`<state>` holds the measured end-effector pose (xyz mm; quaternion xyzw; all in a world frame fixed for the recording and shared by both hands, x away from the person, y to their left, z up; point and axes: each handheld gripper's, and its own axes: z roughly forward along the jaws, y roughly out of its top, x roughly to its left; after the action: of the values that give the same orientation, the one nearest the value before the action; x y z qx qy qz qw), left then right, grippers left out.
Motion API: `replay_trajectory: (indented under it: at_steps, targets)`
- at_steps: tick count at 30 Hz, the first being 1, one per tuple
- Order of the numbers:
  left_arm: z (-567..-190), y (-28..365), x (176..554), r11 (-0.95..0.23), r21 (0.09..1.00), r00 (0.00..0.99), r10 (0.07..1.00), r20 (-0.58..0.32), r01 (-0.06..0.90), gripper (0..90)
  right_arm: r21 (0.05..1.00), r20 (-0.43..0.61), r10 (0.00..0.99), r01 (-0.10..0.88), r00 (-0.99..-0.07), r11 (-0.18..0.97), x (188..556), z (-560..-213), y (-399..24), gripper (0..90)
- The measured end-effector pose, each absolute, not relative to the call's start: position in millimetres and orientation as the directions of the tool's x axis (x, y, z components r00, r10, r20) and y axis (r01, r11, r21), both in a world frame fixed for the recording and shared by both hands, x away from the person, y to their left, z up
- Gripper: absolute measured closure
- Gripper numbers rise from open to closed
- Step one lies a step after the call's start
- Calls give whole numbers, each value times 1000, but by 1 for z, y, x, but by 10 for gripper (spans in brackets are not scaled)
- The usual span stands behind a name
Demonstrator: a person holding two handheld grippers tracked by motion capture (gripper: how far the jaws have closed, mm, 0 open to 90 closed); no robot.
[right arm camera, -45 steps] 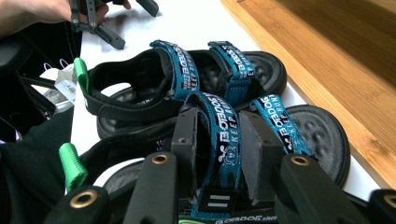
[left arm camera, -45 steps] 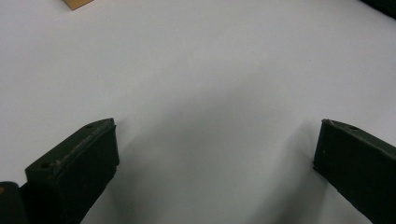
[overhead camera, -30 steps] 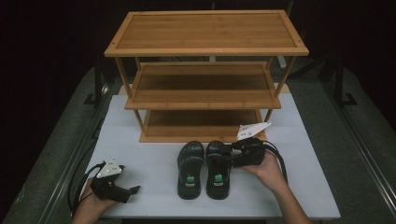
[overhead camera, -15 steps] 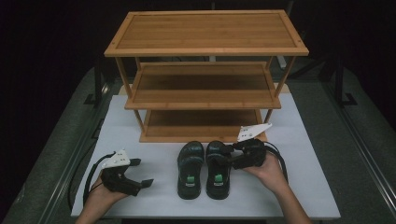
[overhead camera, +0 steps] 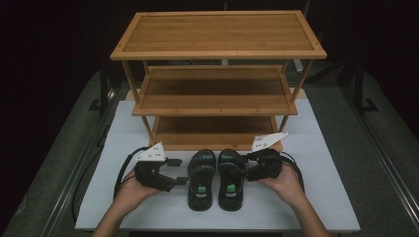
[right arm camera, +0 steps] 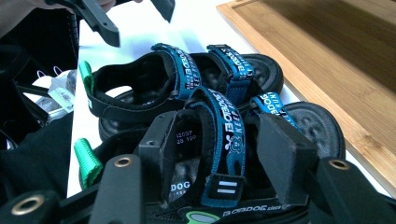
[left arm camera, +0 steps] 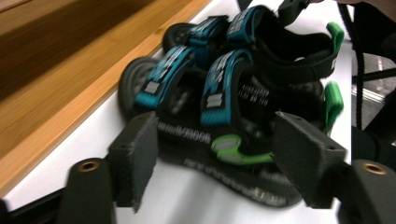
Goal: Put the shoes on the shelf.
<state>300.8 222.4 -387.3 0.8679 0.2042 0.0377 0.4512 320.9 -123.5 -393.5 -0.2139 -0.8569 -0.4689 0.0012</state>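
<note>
Two sandals sit side by side near the table's (overhead camera: 321,207) front edge, just before the rack (overhead camera: 217,106). The right gripper (overhead camera: 243,165) straddles the right sandal's (overhead camera: 230,180) strap, jaws half-spread around it, pads seemingly not yet pressing. The left gripper (overhead camera: 179,171), jaws just narrowing with nothing between them, nears the left sandal (overhead camera: 201,180). Likely the pickup stage: next, each must clamp a strap and lift. White tabletop, dark room.
</note>
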Motion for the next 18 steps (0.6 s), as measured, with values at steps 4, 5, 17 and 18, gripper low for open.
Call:
replay_trajectory:
  at_steps: [4, 5, 17, 18]
  targets:
    - [-389, 207, 307, -519, 799, 927, 356, -121, 304, 408, 801, 201, 366, 368, -909, 472, 321, -394, -124, 494]
    - [-390, 204, 308, -522, 797, 928, 353, -121, 303, 428, 801, 201, 370, 370, -907, 470, 321, -394, -124, 502]
    - [-400, 195, 316, -549, 774, 928, 348, -132, 316, 578, 782, 241, 374, 407, -896, 473, 320, -406, -131, 633]
    - [-400, 195, 316, -548, 774, 928, 348, -135, 318, 586, 782, 245, 376, 411, -894, 468, 320, -407, -130, 641]
